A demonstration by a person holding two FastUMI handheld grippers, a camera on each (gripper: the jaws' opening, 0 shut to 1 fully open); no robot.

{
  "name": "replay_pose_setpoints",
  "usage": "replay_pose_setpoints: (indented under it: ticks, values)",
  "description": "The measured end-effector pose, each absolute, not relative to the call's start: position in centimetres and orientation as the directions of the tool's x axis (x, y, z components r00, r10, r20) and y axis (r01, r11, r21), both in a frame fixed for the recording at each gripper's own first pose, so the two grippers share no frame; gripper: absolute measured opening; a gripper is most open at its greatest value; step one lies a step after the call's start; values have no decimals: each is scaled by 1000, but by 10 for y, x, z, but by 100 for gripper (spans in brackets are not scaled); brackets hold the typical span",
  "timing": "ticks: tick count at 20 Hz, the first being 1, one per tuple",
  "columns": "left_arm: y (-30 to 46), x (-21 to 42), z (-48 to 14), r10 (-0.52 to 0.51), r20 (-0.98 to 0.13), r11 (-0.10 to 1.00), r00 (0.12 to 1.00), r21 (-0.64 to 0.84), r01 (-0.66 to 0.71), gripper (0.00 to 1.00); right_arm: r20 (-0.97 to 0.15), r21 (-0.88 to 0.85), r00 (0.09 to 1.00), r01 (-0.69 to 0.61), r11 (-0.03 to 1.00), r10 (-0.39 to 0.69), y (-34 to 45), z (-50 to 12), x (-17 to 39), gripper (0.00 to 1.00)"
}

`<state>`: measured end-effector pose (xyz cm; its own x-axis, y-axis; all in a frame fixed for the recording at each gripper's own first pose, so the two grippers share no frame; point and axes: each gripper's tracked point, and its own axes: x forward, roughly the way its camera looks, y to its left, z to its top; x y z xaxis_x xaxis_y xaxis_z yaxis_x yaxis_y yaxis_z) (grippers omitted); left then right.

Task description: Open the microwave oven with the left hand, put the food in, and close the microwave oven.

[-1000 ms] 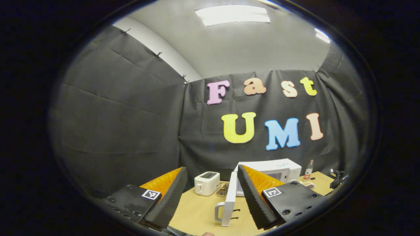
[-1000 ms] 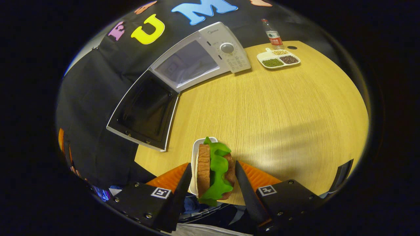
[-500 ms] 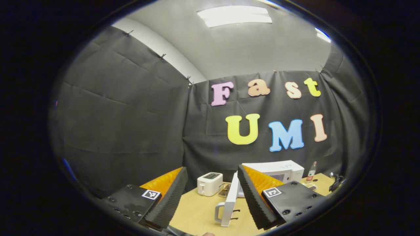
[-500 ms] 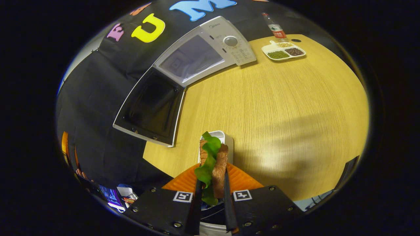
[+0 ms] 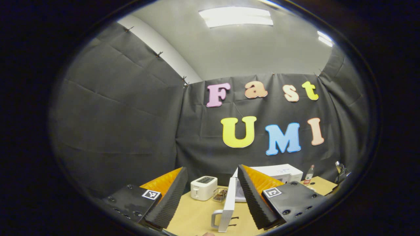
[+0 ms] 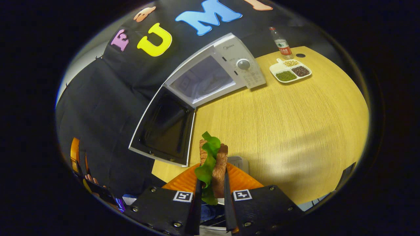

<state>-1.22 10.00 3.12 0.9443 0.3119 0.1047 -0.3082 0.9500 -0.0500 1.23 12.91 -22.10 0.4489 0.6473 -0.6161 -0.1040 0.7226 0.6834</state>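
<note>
At lower centre of the right gripper view, the right claw [image 6: 211, 193] is clamped on the sandwich [image 6: 212, 164], seemingly lifted off the tabletop [image 6: 295, 131]; the left claw [image 5: 210, 196] stands apart before the microwave door [image 5: 228, 203].

A light wooden table [image 6: 295, 124] is seen. At its back a white microwave [image 6: 229, 65] is set, its door [image 6: 165, 127] swung open past the table's edge. Beside the microwave a divided dish [image 6: 290, 68] of beans and a bottle [image 6: 281, 42] are placed near the far corner. In the left gripper view a white toaster [image 5: 203, 187] is stood on the table near the microwave, with a small rack [image 5: 220, 194] between them.
</note>
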Motion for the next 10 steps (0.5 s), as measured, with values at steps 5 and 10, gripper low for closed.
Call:
replay_pose_setpoints:
  ticks: [5, 10]
  values:
    - [129, 26, 31, 281, 114, 960, 953, -47, -277, 98, -577, 674, 568, -74, 735, 586, 153, -208, 64, 30]
    - [163, 60, 26, 257, 107, 966, 960, -40, -255, 100, -544, 678, 653, -29, 735, 527, 180, -210, 106, 30]
